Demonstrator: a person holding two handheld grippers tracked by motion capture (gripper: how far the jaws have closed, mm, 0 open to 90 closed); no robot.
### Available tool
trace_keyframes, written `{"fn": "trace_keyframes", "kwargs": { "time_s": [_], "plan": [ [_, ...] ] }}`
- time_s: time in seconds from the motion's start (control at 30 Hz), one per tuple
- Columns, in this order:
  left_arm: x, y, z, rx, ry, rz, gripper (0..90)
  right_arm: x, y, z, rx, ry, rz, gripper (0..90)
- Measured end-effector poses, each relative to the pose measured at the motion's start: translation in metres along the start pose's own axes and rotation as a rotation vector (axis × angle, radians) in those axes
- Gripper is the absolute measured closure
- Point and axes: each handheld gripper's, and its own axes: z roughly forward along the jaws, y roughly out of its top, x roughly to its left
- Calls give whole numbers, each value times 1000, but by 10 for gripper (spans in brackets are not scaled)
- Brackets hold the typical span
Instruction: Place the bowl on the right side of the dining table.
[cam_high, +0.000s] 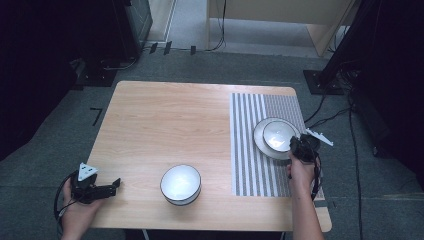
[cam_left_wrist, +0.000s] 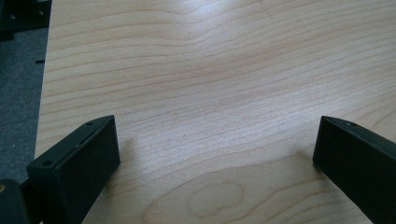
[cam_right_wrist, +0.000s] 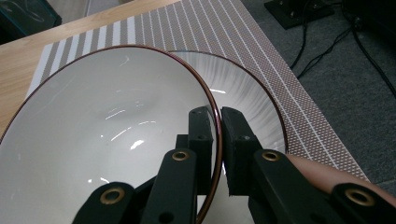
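Note:
My right gripper (cam_high: 297, 145) (cam_right_wrist: 218, 115) is shut on the near rim of a white bowl (cam_high: 278, 133) (cam_right_wrist: 107, 126) with a thin dark red edge. One jaw is inside the bowl and the other outside. The bowl sits over a white ribbed plate (cam_high: 259, 141) (cam_right_wrist: 250, 95) on the striped placemat (cam_high: 250, 165) (cam_right_wrist: 224, 28). A second white bowl (cam_high: 180, 183) with a dark band stands upright near the table's front middle. My left gripper (cam_high: 117, 184) (cam_left_wrist: 217, 135) rests open at the front left corner, with bare wood between its jaws.
The wooden table (cam_high: 165, 120) (cam_left_wrist: 210, 70) has free room across its left and back. Cables (cam_high: 327, 112) and dark stands lie on the grey floor to the right. The mat reaches close to the table's right edge.

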Motion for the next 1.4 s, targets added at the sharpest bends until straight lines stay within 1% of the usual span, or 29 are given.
{"fn": "trace_keyframes", "kwargs": {
  "time_s": [0.1,0.23,0.37,0.47,0.6,0.77,0.87,0.93,0.97,1.03,1.07,1.1,1.13,1.17,1.2,1.23,1.27,1.3,1.4],
  "plan": [
    [0,0,0,0,0,0,0,-2,1,2,7,-2,20,846],
    [0,0,0,1,0,1,0,-2,2,2,12,-15,24,846],
    [0,1,1,-2,1,-2,0,-5,3,4,20,-16,51,845],
    [0,1,1,-2,1,-2,0,-4,3,5,20,-15,54,842],
    [0,1,1,-2,1,-2,0,-4,4,6,14,2,62,833],
    [0,0,0,0,1,1,0,-3,6,8,9,2,69,824],
    [0,-1,0,-2,-2,1,0,-2,7,9,15,-3,67,823],
    [0,-1,0,-2,-2,1,0,-3,7,9,15,6,72,812],
    [0,-1,0,-2,-2,1,0,-3,6,9,11,15,79,777],
    [0,-1,0,-2,-2,1,0,-5,5,8,-5,49,82,677],
    [0,-1,0,-2,-2,1,0,-6,4,7,-28,74,82,617],
    [0,-1,0,-2,-2,2,0,-6,4,7,-44,101,74,493],
    [0,-1,0,-2,-2,2,0,-5,4,7,-49,93,59,363],
    [0,-1,0,-2,-2,1,0,-3,3,8,-46,80,33,267],
    [0,-1,0,-2,-2,1,0,-2,3,8,-50,68,16,230],
    [0,-1,0,-2,-2,2,0,-1,3,7,-55,62,10,209],
    [0,-1,0,-2,-2,1,0,-1,3,7,-65,71,14,167],
    [0,-1,0,-2,-2,1,0,-2,3,6,-80,73,20,147],
    [0,-1,0,-2,-2,1,0,-4,3,2,-126,75,24,129]
  ]
}}
